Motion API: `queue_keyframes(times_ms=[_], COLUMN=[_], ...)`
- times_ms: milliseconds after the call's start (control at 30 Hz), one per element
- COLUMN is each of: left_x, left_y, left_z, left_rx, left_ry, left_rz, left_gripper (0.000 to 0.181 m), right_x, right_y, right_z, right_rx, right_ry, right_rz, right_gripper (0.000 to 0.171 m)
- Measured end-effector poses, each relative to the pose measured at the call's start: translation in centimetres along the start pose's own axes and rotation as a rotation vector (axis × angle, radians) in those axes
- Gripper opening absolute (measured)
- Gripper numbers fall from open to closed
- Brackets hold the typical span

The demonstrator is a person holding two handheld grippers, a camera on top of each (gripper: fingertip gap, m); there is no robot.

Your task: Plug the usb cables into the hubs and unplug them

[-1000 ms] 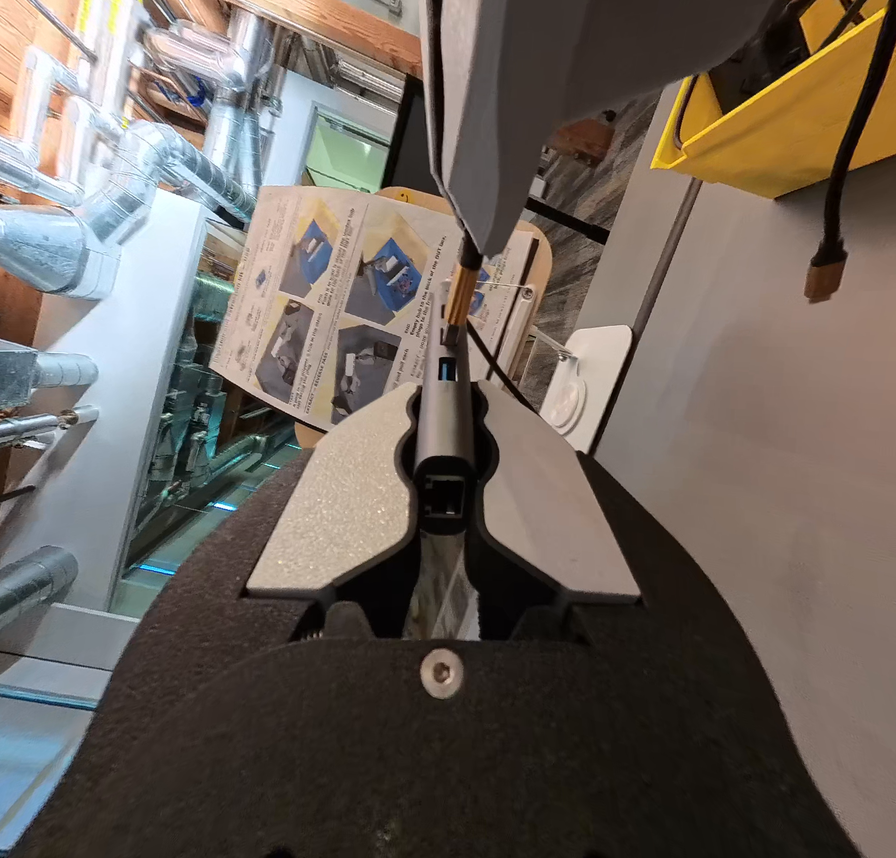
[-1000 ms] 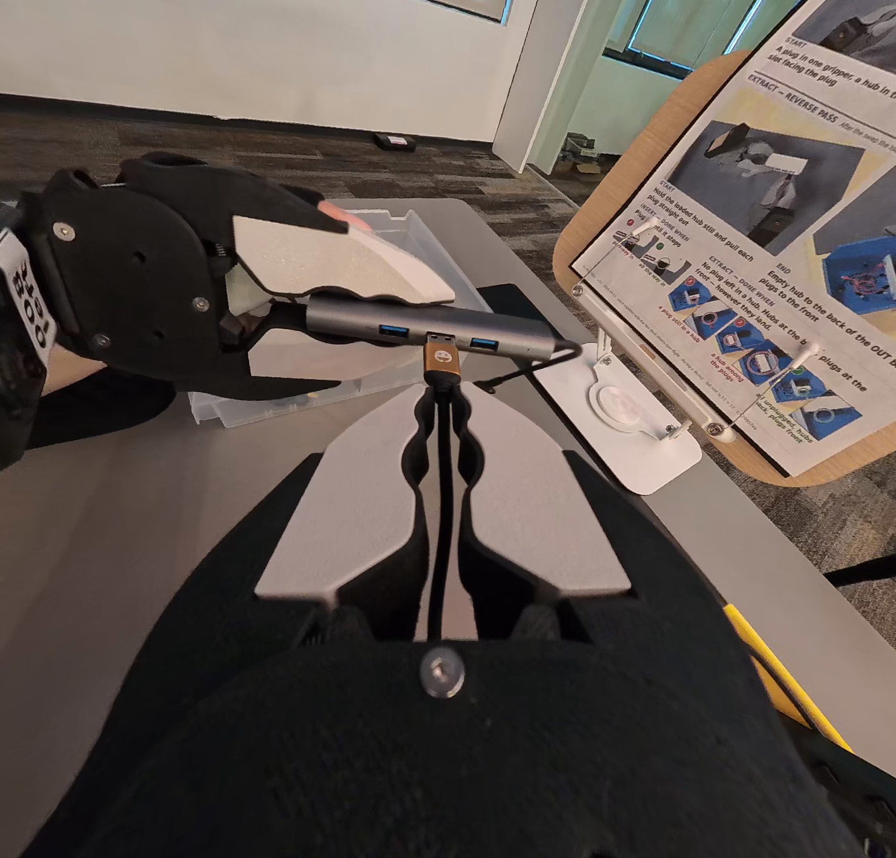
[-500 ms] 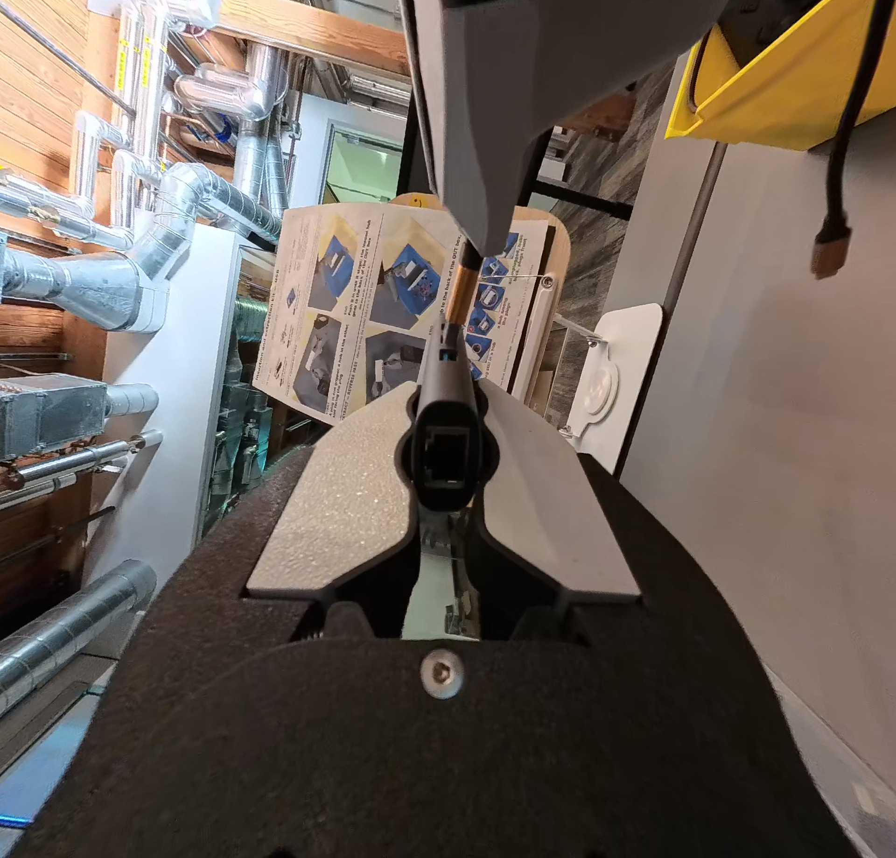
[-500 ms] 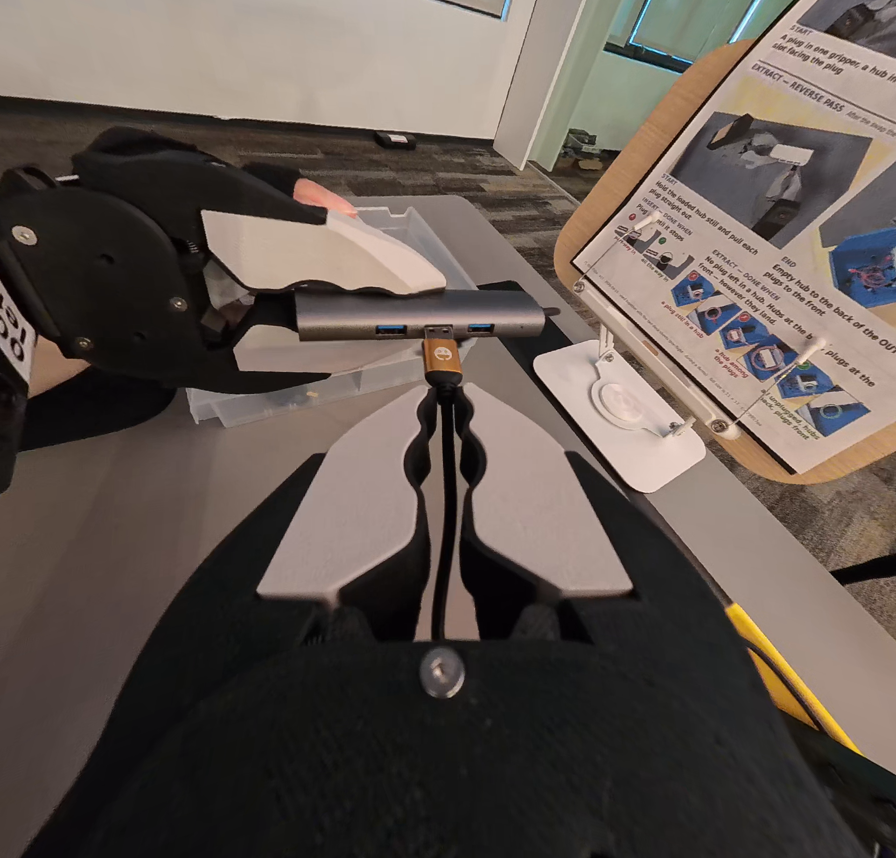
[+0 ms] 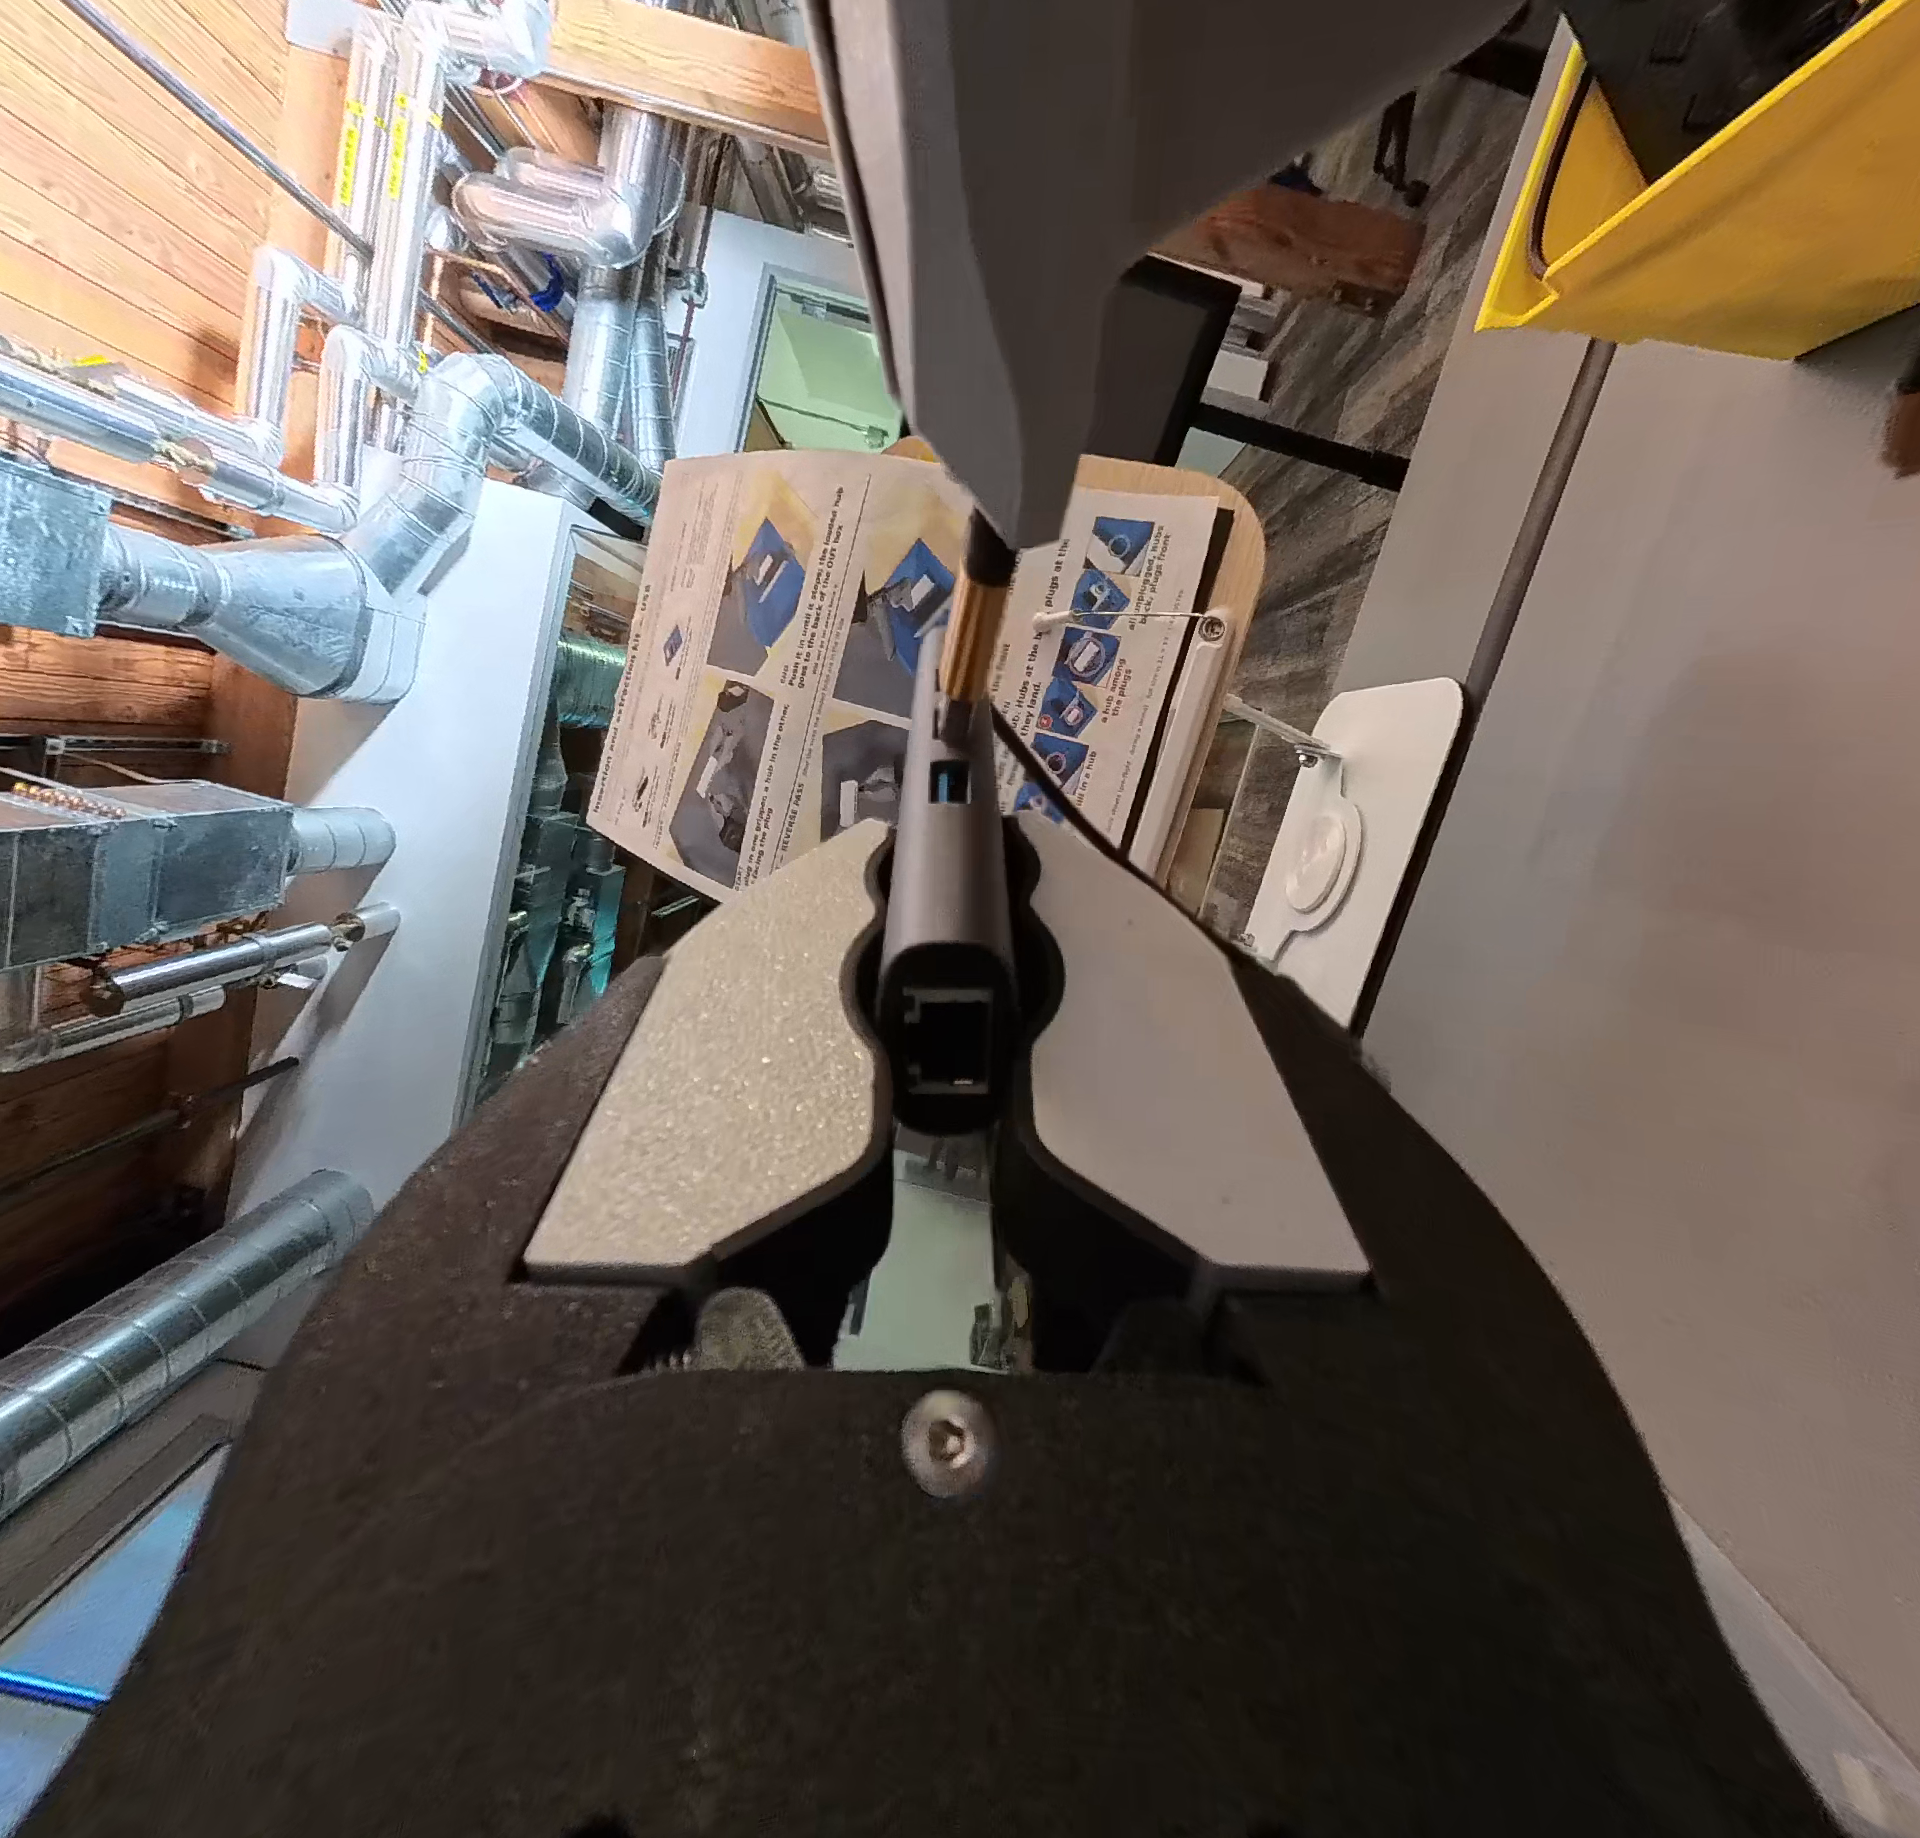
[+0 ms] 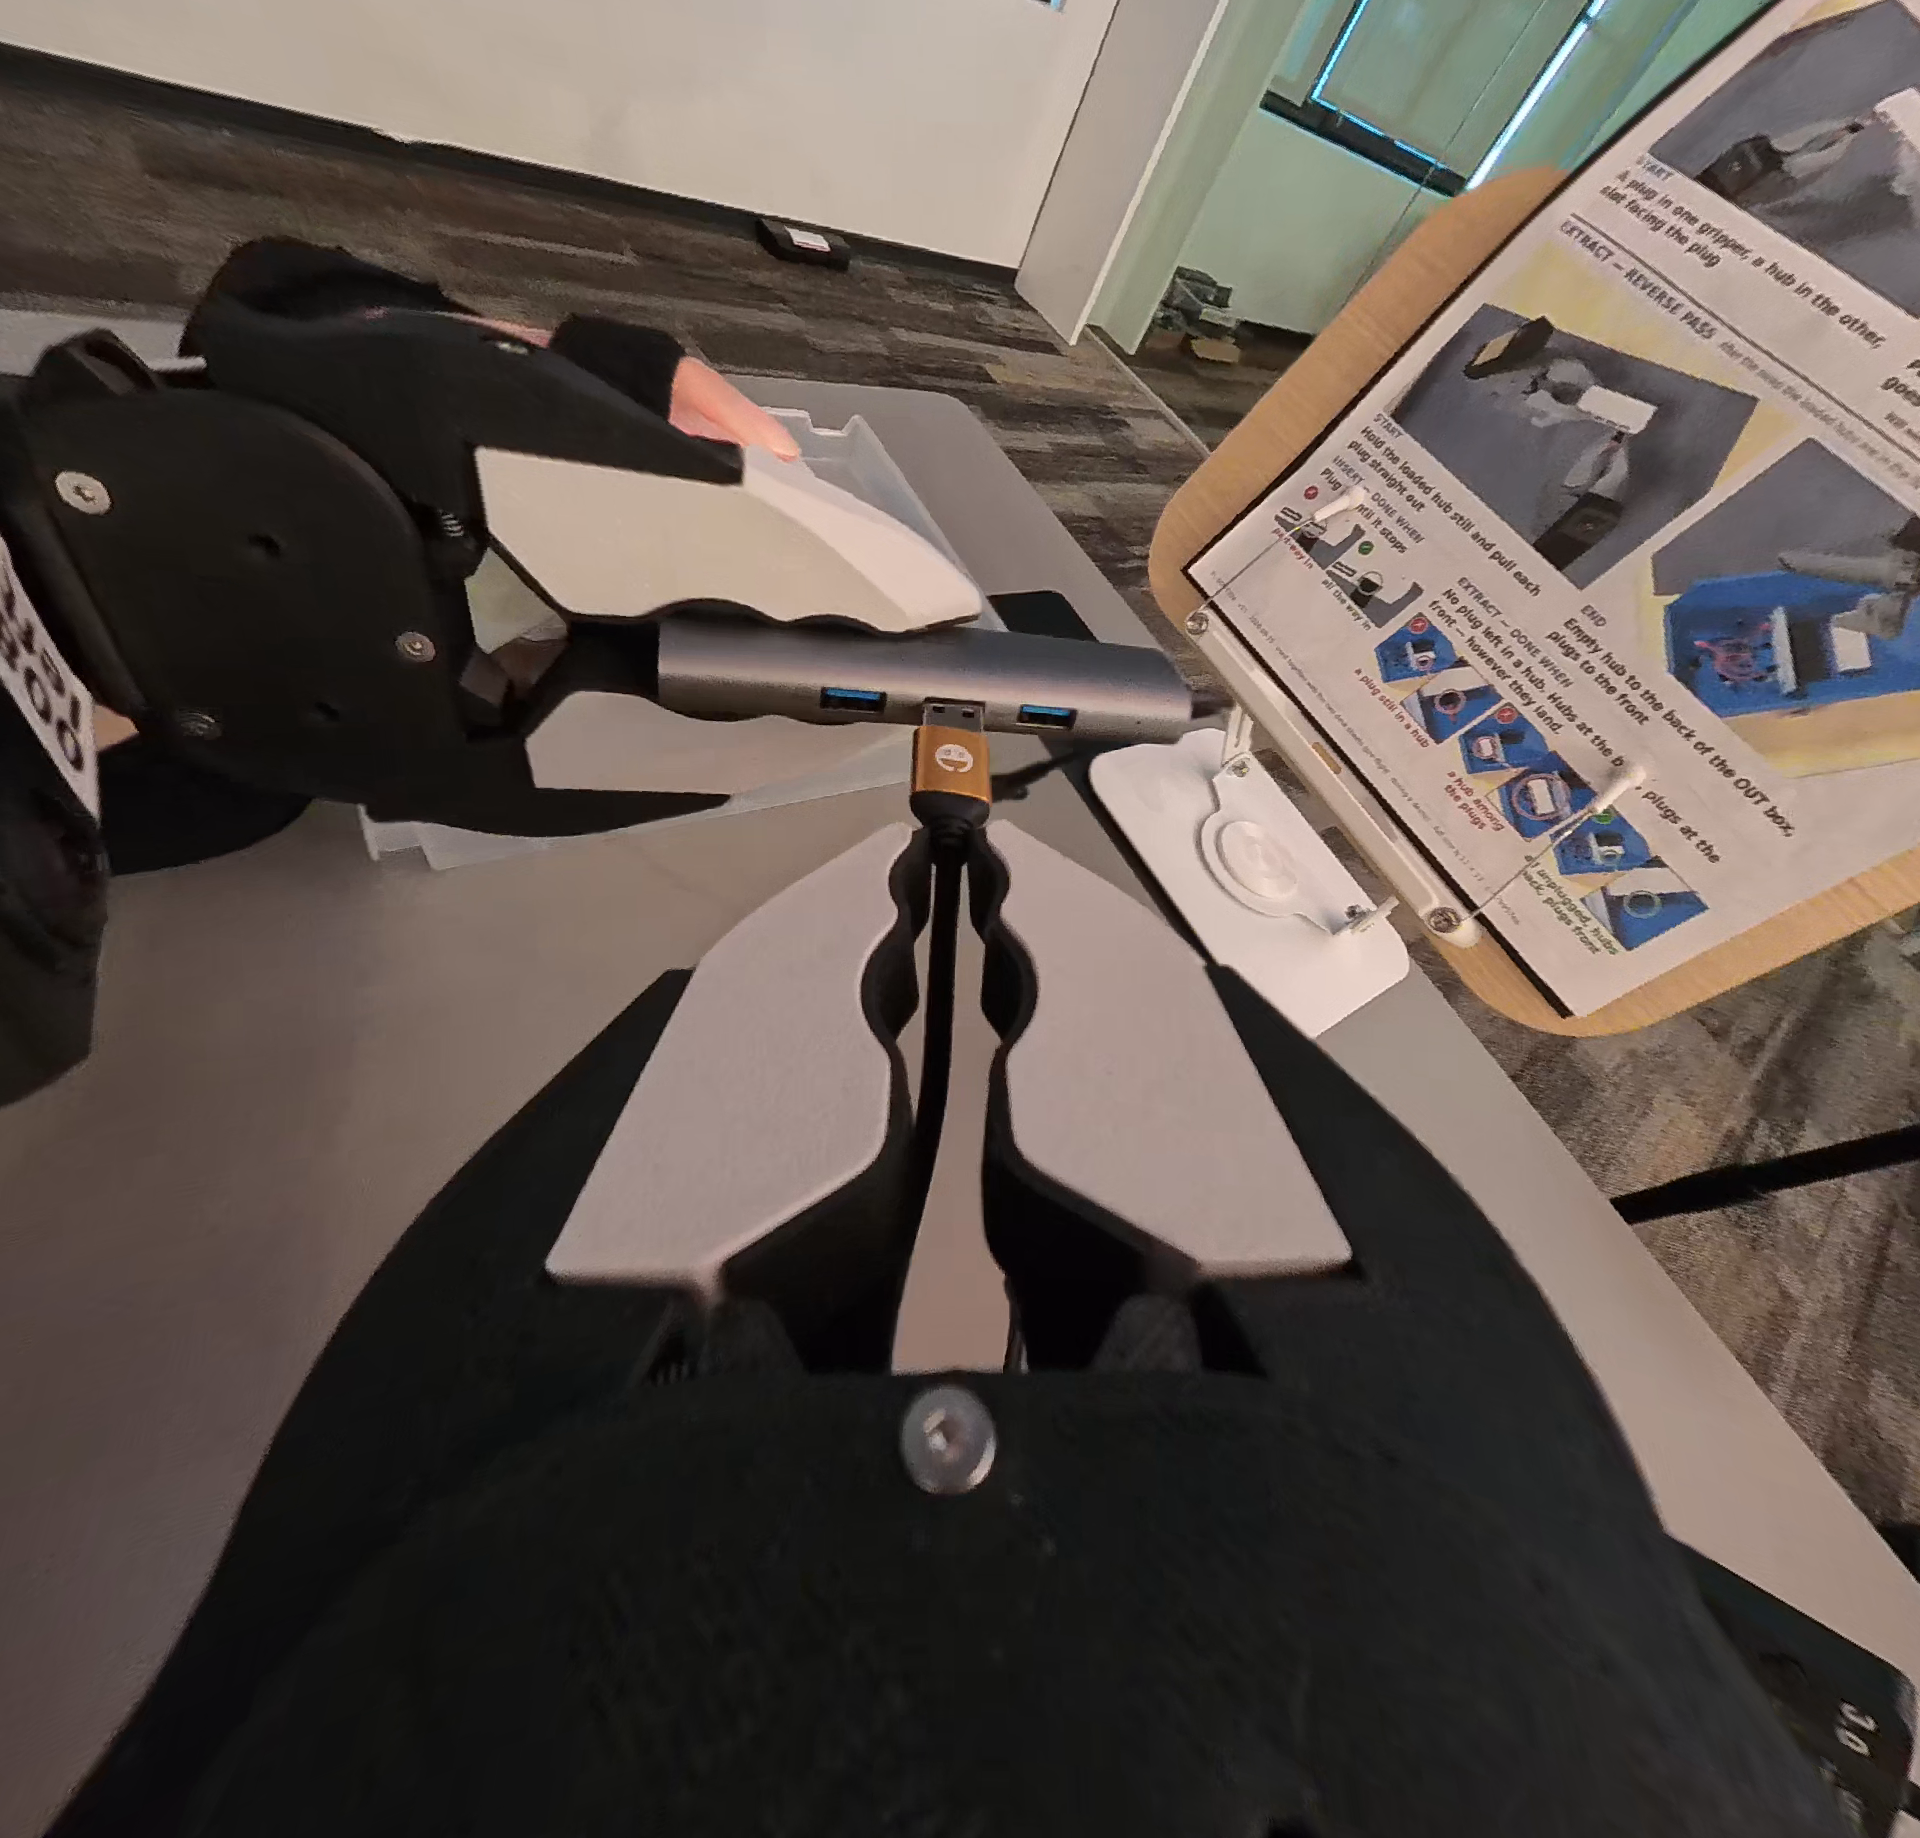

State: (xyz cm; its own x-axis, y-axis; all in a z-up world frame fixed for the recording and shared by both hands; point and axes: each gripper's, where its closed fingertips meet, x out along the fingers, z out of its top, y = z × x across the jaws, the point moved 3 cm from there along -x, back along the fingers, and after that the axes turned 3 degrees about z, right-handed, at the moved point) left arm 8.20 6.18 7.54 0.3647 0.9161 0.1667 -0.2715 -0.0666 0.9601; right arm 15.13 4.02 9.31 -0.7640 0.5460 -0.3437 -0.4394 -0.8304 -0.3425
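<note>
My left gripper [image 5: 948, 832] is shut on a grey USB hub [image 5: 940, 915], gripping it by one end and holding it level above the table. In the right wrist view the hub [image 6: 1081, 671] shows two blue ports, with the left gripper's white finger [image 6: 727, 552] lying on top of it. My right gripper [image 6: 943, 832] is shut on a black cable just behind its orange USB plug [image 6: 948, 765]. The plug's bare metal tip sits at the mouth of the hub's middle port, and most of the metal shows. The plug also shows in the left wrist view [image 5: 966, 635].
A grey table [image 6: 312, 1009] lies below. A picture sheet on a wooden board [image 6: 1558, 593] stands at the right on a white base [image 6: 1268, 884]. A clear plastic tray [image 6: 862, 469] sits behind the hub. A yellow bin [image 5: 1714, 230] is near the right gripper. A gloved hand [image 6: 416, 375] holds the left gripper. One gripper's finger ends stand about 5 centimetres off the other's.
The orange plug has backed out of the hub's middle port; its metal tip, hidden a second ago, now shows. The hub has levelled out and shifted slightly.
</note>
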Motion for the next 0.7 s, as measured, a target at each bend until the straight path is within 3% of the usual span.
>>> queue_keyframes(times_ms=[267, 700], left_x=[-0.5, -1.4], left_y=[0.5, 0.6], left_z=[0.8, 1.8], left_rx=[-0.011, 0.016], left_ry=[-0.059, -0.144], left_rz=[0.041, 0.053], left_gripper=[0.016, 0.016], right_x=[-1.0, -2.3], right_y=[0.6, 1.2], right_z=[0.8, 1.2], right_rx=[-0.067, -0.053], right_ry=[0.024, 0.011], right_rz=[-0.048, 0.031], right_gripper=[0.008, 0.008])
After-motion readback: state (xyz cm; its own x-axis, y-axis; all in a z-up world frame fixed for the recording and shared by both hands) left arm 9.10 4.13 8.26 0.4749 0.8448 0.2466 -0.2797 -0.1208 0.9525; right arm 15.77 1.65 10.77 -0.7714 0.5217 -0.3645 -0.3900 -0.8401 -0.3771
